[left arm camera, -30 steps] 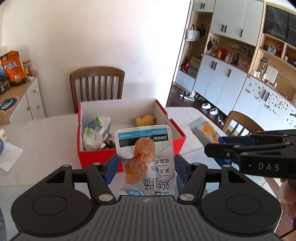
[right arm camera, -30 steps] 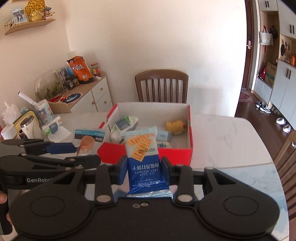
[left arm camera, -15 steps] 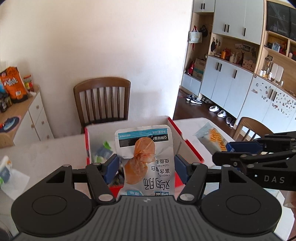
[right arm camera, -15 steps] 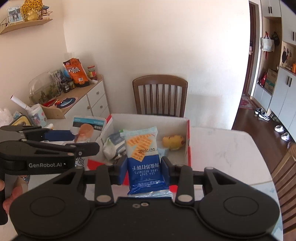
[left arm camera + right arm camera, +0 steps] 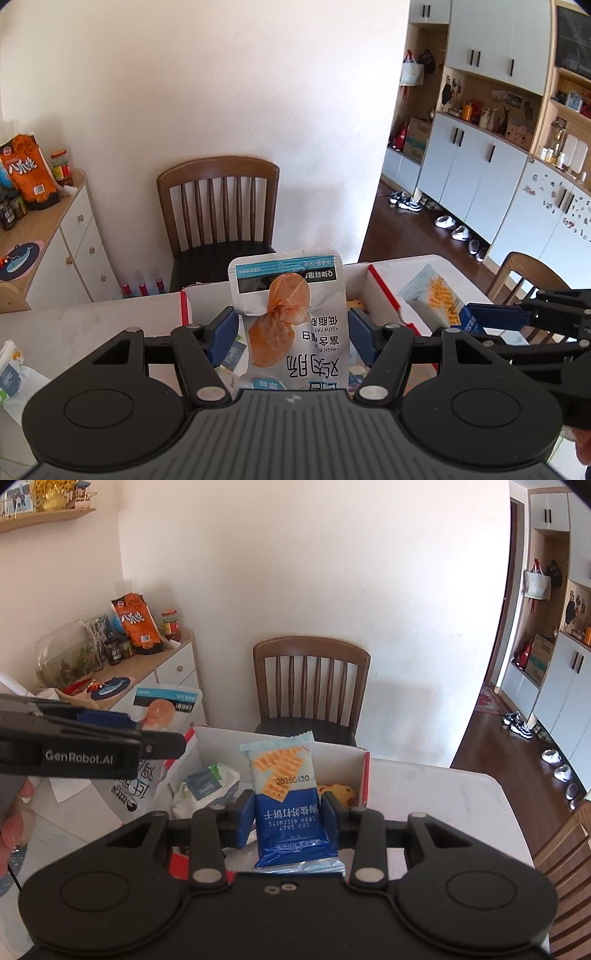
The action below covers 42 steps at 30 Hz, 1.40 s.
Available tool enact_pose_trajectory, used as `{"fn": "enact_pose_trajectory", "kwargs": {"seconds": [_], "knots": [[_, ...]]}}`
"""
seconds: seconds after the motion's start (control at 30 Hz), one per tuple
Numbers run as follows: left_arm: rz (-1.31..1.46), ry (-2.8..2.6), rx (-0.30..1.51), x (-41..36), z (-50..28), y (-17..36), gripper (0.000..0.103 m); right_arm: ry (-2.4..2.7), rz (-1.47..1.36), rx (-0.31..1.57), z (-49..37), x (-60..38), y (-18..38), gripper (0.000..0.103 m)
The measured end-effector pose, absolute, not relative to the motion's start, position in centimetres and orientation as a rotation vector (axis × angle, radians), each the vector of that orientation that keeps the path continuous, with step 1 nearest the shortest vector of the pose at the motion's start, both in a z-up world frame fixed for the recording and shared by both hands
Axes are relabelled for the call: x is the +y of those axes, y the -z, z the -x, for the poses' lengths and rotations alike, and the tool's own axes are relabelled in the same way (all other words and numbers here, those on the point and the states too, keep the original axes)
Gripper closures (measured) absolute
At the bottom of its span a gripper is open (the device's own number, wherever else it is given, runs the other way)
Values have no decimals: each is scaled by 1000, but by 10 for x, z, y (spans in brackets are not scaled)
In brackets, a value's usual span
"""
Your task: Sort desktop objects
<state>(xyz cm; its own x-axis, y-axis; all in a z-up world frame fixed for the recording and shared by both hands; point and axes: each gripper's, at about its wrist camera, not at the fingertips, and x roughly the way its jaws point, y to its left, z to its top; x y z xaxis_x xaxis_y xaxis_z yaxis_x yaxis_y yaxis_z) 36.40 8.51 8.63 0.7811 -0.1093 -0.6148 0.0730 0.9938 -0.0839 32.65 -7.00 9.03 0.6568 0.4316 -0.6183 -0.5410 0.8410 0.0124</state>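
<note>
We carry a white chicken snack pouch (image 5: 291, 325) clamped in our left gripper (image 5: 291, 332) and a blue cracker packet (image 5: 286, 797) pinched in our right gripper (image 5: 288, 812), both above the red-and-white box (image 5: 364, 771), probably for dropping inside.

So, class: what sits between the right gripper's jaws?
A blue soda biscuit packet, clamped upright above the red box, shown in the right wrist view.

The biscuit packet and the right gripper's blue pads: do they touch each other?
Touching. The right wrist view shows the right gripper with both blue pads pressed against the sides of the biscuit packet, no gap visible.
</note>
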Motion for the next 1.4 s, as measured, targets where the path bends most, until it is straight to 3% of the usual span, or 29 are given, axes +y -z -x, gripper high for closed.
{"fn": "enact_pose_trajectory", "kwargs": {"seconds": [0.73, 1.4], "knots": [[-29, 83, 841, 84, -443, -16, 39, -520, 248, 761, -383, -35, -19, 66], [-65, 120, 958, 81, -465, 43, 38, -643, 313, 886, -390, -29, 23, 66]]}}
